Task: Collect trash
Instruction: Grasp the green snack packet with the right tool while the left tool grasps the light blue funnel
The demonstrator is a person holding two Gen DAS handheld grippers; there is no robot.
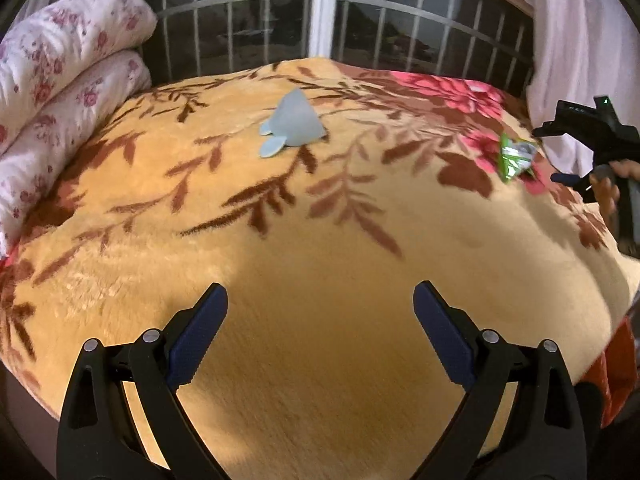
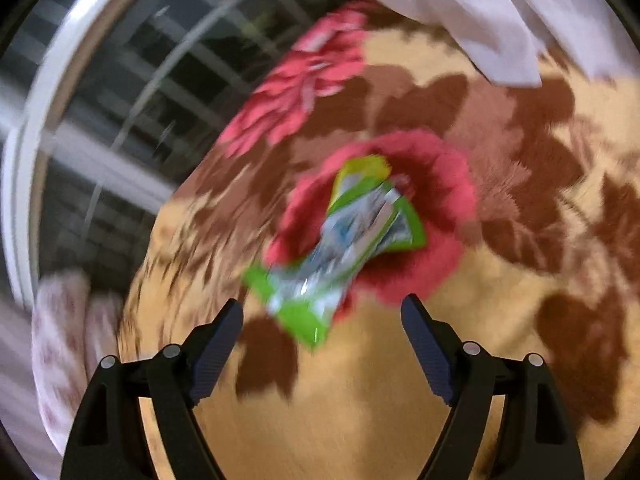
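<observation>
A crumpled green and silver wrapper (image 2: 344, 244) lies on a red flower of the floral blanket (image 2: 360, 400), just beyond my right gripper (image 2: 322, 316), which is open and empty. The wrapper also shows in the left wrist view (image 1: 516, 154) at the right, next to the right gripper's body (image 1: 588, 140). A pale blue crumpled piece (image 1: 290, 124) lies on the blanket (image 1: 320, 320) far ahead of my left gripper (image 1: 320, 300), which is open and empty above the blanket.
A rolled pink floral quilt (image 1: 60, 92) lies at the left of the bed. A barred window (image 1: 320, 20) stands behind the bed. A white curtain (image 1: 580, 40) hangs at the right. The right wrist view is motion-blurred.
</observation>
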